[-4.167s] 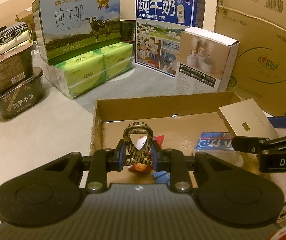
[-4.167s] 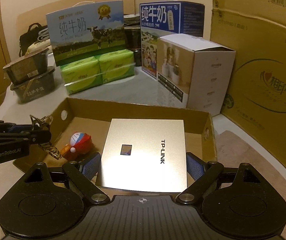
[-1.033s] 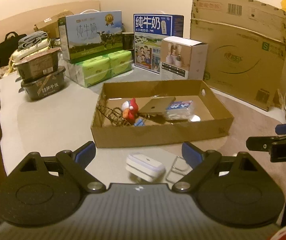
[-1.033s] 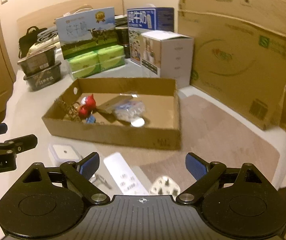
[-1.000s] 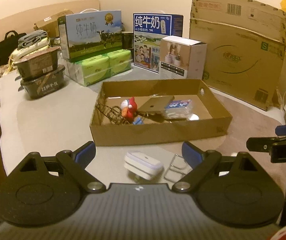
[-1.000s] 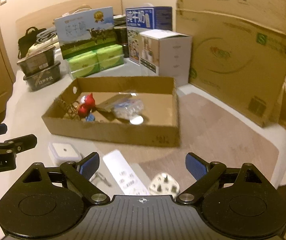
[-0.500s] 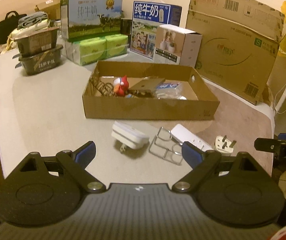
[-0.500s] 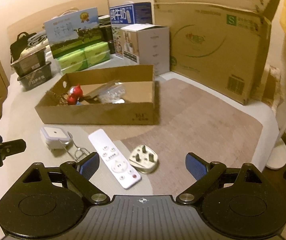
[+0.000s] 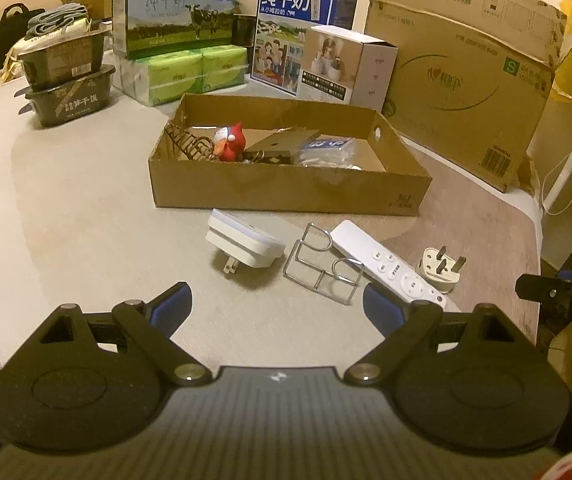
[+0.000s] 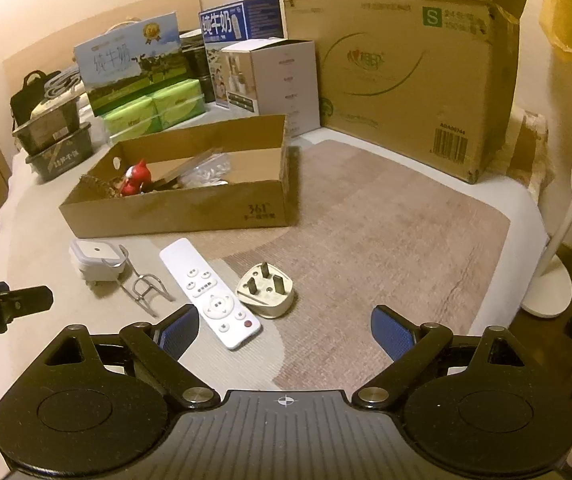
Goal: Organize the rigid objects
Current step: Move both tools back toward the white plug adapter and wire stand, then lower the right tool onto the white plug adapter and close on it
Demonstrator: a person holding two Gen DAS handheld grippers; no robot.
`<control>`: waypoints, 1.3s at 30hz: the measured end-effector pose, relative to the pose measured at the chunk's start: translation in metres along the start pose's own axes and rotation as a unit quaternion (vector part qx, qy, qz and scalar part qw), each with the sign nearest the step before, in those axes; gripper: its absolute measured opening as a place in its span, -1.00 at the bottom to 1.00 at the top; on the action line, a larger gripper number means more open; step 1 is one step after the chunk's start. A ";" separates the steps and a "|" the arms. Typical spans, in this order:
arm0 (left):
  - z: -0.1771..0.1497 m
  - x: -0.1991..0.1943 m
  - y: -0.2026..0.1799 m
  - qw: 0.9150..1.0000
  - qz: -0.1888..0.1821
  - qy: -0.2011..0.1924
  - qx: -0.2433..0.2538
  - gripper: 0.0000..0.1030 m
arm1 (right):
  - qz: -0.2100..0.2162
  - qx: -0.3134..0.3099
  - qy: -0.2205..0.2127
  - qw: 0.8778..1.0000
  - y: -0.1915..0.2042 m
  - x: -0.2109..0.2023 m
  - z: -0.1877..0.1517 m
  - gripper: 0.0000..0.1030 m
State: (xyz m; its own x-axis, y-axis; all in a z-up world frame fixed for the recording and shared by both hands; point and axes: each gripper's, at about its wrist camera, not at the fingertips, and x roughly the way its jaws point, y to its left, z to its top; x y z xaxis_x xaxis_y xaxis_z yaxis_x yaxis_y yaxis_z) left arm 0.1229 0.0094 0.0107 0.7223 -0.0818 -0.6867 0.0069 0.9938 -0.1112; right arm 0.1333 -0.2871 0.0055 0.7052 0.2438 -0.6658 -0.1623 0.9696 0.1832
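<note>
The cardboard box [image 9: 286, 196] stands open-topped in the middle of the worktop [image 9: 70, 216] as the collecting place, and it already holds a red figurine [image 9: 233, 145], a wire ornament [image 9: 184, 145], a flat grey box [image 9: 282, 143] and a clear packet [image 9: 326, 151]; what lies under these I cannot tell. Four rigid pieces are not yet in it, lined up just in front of its near wall, probably so each can be reached without crossing the others: a white plug adapter [image 9: 244, 245] resting with its prongs toward the camera, a wire rack [image 9: 322, 266] lying beside it and touching the white remote [image 10: 209, 292], and a cream three-pin plug [image 10: 266, 290] on its back with pins up, close by the remote's lower end. The left tool [image 9: 276, 306] hangs above the near edge of the worktop, tilted downward and facing the adapter and rack, its blue-padded jaws spread wide with nothing between them. The right tool [image 10: 284, 330] is pitched down likewise, aimed at the remote and plug, jaws equally wide and empty. Each seems posed to take the nearest loose piece: the remote is thin and flat, so it may need a grip across its narrow width.
</note>
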 end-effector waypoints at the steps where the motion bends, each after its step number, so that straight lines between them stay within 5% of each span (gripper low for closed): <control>1: -0.001 0.001 0.000 1.000 0.000 0.001 0.000 0.77 | 0.003 0.003 0.000 1.000 -0.001 0.001 -0.001 0.79; 19: -0.006 0.026 0.005 1.000 -0.001 0.021 -0.003 0.77 | 0.018 -0.013 0.013 1.000 -0.010 0.027 -0.009 0.79; 31: 0.000 0.044 0.010 1.000 -0.002 0.023 0.003 0.77 | 0.059 -0.103 0.028 0.993 -0.012 0.071 0.003 0.78; 35: 0.002 0.050 0.007 1.000 -0.008 0.021 0.010 0.77 | 0.069 -0.140 0.036 0.987 -0.011 0.089 0.009 0.50; 39: 0.002 0.055 0.003 1.000 -0.016 0.021 0.014 0.77 | 0.084 -0.175 0.049 0.980 -0.010 0.106 0.012 0.43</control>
State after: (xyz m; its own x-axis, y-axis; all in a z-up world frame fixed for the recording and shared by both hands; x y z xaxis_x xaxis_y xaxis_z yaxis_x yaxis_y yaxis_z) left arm 0.1641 0.0082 -0.0262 0.6925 -0.1156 -0.7121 0.0491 0.9923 -0.1134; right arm 0.2177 -0.2711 -0.0583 0.5818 0.3852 -0.7164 -0.5095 0.8591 0.0482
